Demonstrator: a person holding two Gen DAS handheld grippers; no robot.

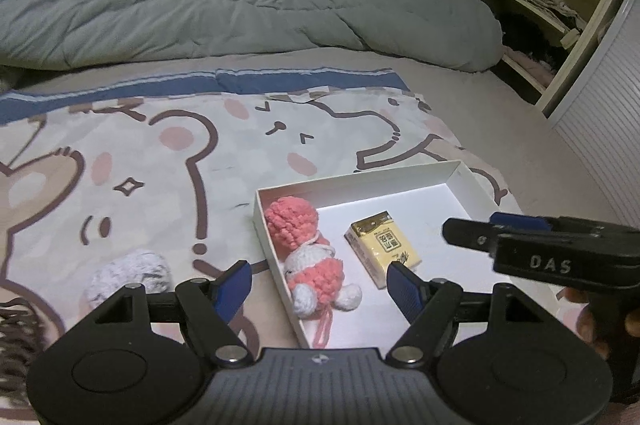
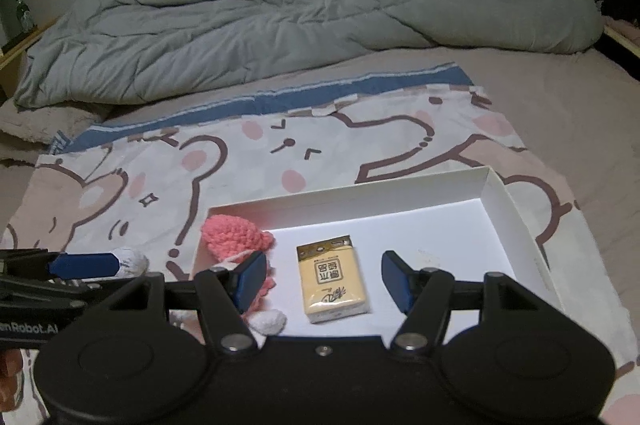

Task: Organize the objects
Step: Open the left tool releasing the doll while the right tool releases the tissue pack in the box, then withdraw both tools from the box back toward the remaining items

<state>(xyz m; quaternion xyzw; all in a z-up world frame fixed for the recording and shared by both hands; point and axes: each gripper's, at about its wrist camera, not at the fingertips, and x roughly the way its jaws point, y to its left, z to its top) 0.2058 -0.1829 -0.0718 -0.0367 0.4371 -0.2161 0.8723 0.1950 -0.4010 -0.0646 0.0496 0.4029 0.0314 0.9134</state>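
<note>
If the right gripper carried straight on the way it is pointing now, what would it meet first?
Most likely the yellow tissue pack, which lies between the open right gripper fingers on the floor of the white box. Depth is hard to judge, so it might reach the box floor just beyond.

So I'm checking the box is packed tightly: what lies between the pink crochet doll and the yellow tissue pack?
Nothing: between the pink crochet doll and the yellow tissue pack only bare white box floor shows, in both wrist views.
</note>
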